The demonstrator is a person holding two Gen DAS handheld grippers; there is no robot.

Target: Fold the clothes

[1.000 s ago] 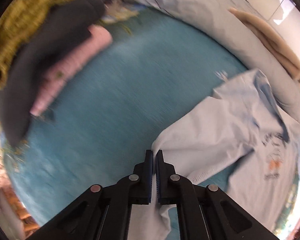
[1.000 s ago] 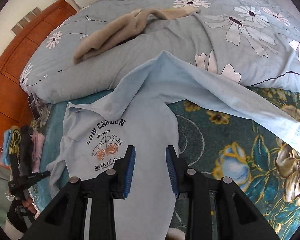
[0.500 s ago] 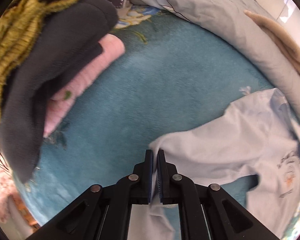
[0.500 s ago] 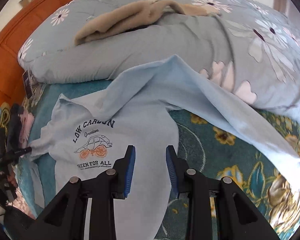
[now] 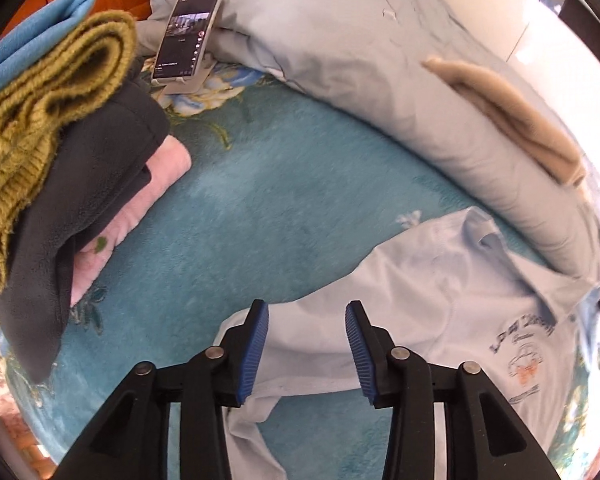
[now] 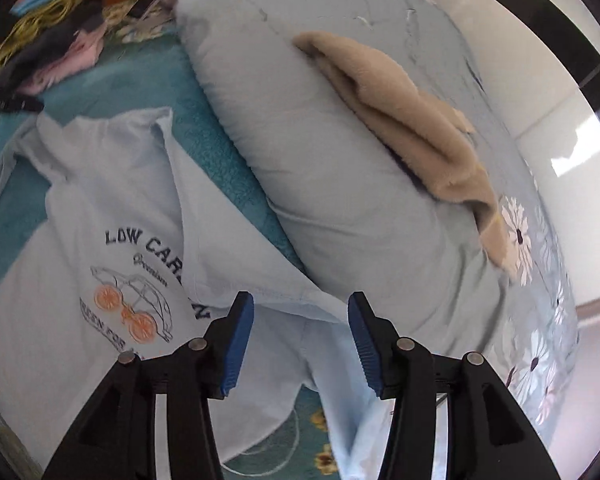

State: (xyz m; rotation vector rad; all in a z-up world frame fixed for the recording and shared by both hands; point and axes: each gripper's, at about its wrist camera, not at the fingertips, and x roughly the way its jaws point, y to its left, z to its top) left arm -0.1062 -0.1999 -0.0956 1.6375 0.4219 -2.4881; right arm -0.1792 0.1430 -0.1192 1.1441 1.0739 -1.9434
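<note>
Released since half a second ago: left claw (image 5: 306, 350), formerly pinching the sleeve, now spread open above it. Right claw (image 6: 300, 340) open, empty, over the far sleeve. Light blue T-shirt (image 6: 100, 280) lies print-up on the bed (image 5: 260, 200), unfolded. Step: spreading flat. Next, likely: grasp a sleeve, fold inward.

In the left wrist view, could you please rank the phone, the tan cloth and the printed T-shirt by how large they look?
1. T-shirt, clearly largest, though nearest the camera.
2. Tan cloth.
3. Phone, smallest, but farthest away, so its rank against the cloth is unsure.
</note>
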